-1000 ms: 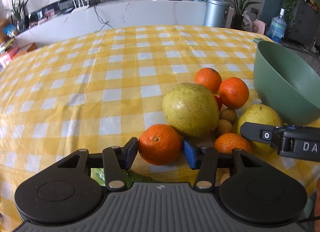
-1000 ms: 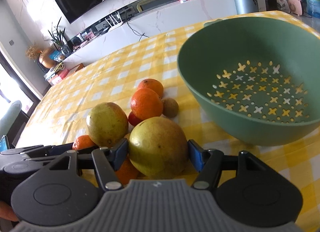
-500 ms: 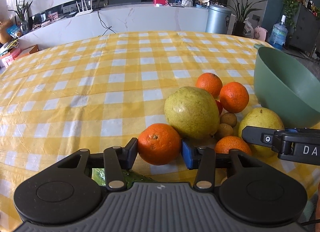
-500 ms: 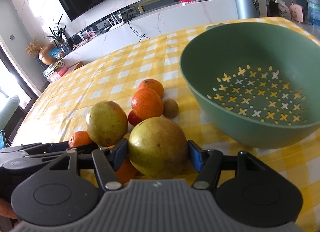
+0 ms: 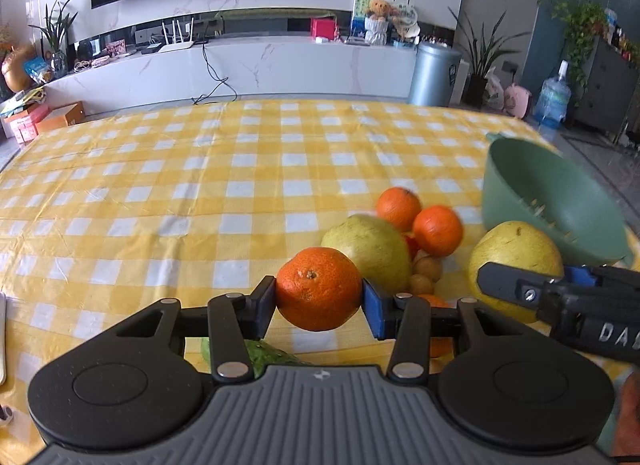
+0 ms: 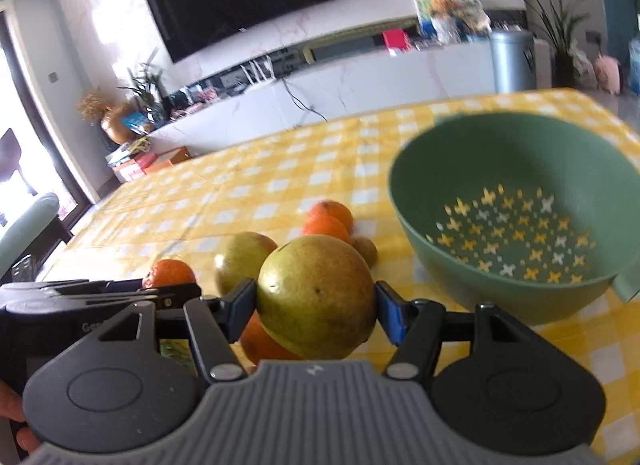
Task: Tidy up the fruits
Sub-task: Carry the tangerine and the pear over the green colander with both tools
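Above the yellow-checked tabletop [image 5: 240,193], left tongs [image 5: 319,301] clamp a round orange mandarin [image 5: 318,288]; right tongs [image 6: 316,307] clamp a yellow-green pear [image 6: 316,297]. Carry both level, I'd judge, and release low inside the green perforated plastic bowl [image 6: 516,169].

You have in front of you a table [image 5: 168,201] covered with a yellow and white checked cloth. On the cloth stands a green colander bowl [image 6: 516,169] with star-shaped holes in its bottom. Just beside it lies a group of fruits: a large yellow-green pear [image 5: 370,251], two oranges [image 5: 438,229] touching each other behind it, and some small brown round fruits [image 5: 427,267] between them. Another orange [image 6: 262,339] lies partly hidden, and something green [image 5: 264,357] lies near your edge of the table.
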The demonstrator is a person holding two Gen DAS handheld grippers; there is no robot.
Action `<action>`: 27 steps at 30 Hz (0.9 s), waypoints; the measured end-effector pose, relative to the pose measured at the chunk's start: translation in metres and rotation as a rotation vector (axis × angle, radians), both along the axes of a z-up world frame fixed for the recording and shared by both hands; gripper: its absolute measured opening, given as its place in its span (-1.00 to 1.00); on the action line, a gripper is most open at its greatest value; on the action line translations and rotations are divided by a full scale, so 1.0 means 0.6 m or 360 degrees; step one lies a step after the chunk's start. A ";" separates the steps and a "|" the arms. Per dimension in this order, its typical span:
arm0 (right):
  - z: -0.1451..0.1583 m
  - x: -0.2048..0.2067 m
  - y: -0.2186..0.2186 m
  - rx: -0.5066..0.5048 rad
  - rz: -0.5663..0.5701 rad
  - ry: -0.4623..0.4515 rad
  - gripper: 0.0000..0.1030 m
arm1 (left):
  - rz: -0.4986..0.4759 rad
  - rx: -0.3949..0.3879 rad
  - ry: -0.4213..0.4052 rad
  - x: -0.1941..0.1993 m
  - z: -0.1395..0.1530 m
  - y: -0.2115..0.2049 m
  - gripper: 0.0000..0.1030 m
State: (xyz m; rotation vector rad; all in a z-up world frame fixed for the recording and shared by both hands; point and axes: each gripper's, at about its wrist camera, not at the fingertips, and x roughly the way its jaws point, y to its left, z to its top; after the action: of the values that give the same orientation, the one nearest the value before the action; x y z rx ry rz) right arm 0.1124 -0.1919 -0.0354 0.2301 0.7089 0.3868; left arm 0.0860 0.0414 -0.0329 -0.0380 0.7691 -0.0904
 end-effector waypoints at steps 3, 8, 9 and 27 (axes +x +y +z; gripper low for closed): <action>0.021 -0.019 -0.005 -0.0021 0.0017 -0.0068 0.19 | -0.0004 -0.0015 -0.0028 -0.010 0.022 -0.007 0.00; 0.058 -0.044 -0.030 -0.0007 -0.0007 -0.0149 0.19 | -0.0028 -0.0063 -0.0064 -0.020 0.062 -0.026 0.00; 0.065 -0.048 -0.037 -0.0010 -0.0018 -0.0164 0.19 | -0.0038 -0.0077 -0.0073 -0.021 0.071 -0.031 0.00; 0.108 0.031 -0.169 -0.0560 -0.0007 -0.0127 0.19 | -0.0398 -0.0140 -0.0044 0.052 0.124 -0.212 0.00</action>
State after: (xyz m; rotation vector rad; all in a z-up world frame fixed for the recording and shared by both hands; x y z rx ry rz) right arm 0.1310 -0.2935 0.0291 -0.1157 0.6854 0.2595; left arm 0.1175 -0.0860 0.0414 -0.0239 0.7390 -0.3617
